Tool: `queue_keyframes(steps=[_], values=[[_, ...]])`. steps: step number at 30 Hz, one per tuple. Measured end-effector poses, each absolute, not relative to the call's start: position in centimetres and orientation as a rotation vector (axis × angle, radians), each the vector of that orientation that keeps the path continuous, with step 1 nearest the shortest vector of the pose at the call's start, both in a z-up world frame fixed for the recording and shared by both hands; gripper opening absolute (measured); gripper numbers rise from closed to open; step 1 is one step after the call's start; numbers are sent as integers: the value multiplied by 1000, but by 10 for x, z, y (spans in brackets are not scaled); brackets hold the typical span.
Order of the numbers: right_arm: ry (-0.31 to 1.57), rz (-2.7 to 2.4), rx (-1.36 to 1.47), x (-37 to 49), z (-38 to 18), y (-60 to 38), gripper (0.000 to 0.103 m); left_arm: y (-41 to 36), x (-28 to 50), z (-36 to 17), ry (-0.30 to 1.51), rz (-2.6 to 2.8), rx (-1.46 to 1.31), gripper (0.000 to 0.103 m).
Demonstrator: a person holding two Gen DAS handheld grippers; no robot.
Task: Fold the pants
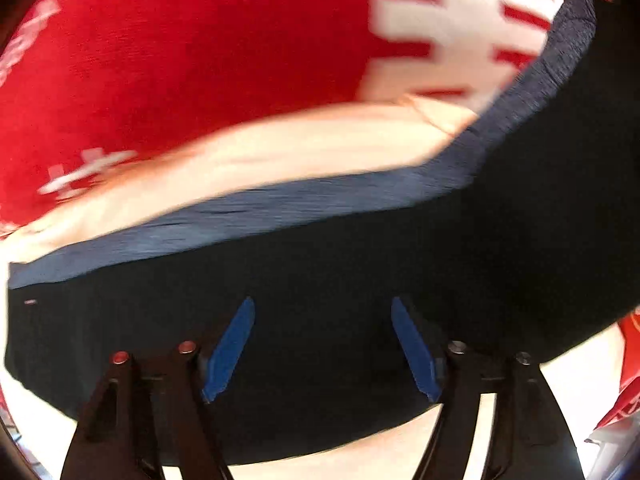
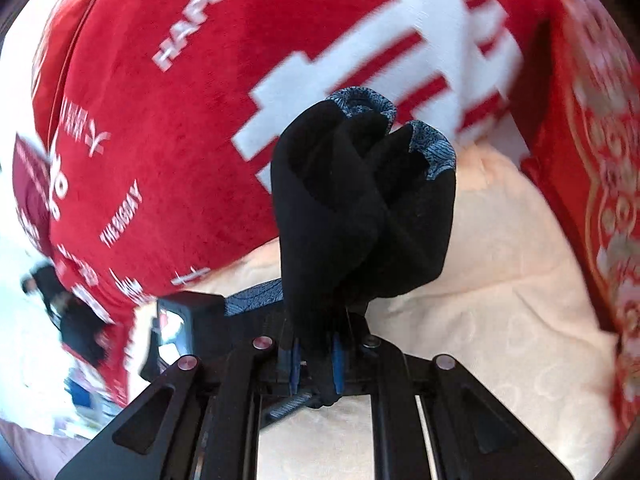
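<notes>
Right gripper (image 2: 316, 360): jaws drawn nearly together, blue pads (image 2: 337, 364) pinching a bunched fold of the pants (image 2: 360, 208). The black cloth rose out of the grip in a thick twisted bundle, standing forward of the fingers. Two folded edges at its top showed a blue-grey patterned band (image 2: 436, 152). A further strip of the same band ran left from the base of the bundle, behind a black box-shaped part at the gripper's left.

Left gripper (image 1: 322, 320): jaws wide apart, blue pads (image 1: 230, 352) splayed, nothing between them. The fingers lay over a broad dark expanse of the pants (image 1: 340, 264); whether the tips touched the cloth could not be told. The blue-grey band (image 1: 280, 204) curved along the far edge of that expanse and climbed towards the upper right.

Support: a cream quilted cover (image 2: 500, 280) lay under and around the pants in both views; in the left view it showed beyond the band and again below the garment's near edge.

Backdrop: a red blanket (image 2: 192, 128) with white lettering and a large white character filled the far side. A red cushion (image 2: 600, 168) with a pale ornamental pattern stood at the right edge of the right view. Both views were motion-blurred.
</notes>
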State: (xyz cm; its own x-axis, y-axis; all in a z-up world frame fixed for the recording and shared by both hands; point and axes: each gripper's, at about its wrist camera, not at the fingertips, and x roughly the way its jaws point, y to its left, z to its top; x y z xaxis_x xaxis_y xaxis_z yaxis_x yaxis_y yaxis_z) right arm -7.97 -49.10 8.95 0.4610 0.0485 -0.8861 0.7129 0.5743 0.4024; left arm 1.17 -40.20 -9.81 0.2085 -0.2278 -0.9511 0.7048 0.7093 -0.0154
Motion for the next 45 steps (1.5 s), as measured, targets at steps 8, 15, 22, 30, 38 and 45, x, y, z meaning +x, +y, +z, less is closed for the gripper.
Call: queue_keyframes(steps=[8, 15, 22, 30, 38, 45], values=[[1218, -383, 604, 33, 77, -377, 16, -236, 95, -85, 1198, -506, 467, 91], [1524, -335, 203, 103, -27, -239, 36, -131, 145, -108, 1276, -326, 421, 91], [1451, -254, 341, 95, 27, -221, 43, -161, 141, -104, 1272, -474, 386, 91], [1136, -382, 1513, 27, -40, -317, 44, -169, 129, -148, 1346, -478, 393, 98], [928, -499, 1833, -3, -79, -319, 44, -166, 131, -149, 1329, -483, 411, 99], [890, -523, 1882, -11, -77, -320, 44, -173, 130, -146, 1330, -463, 408, 99]])
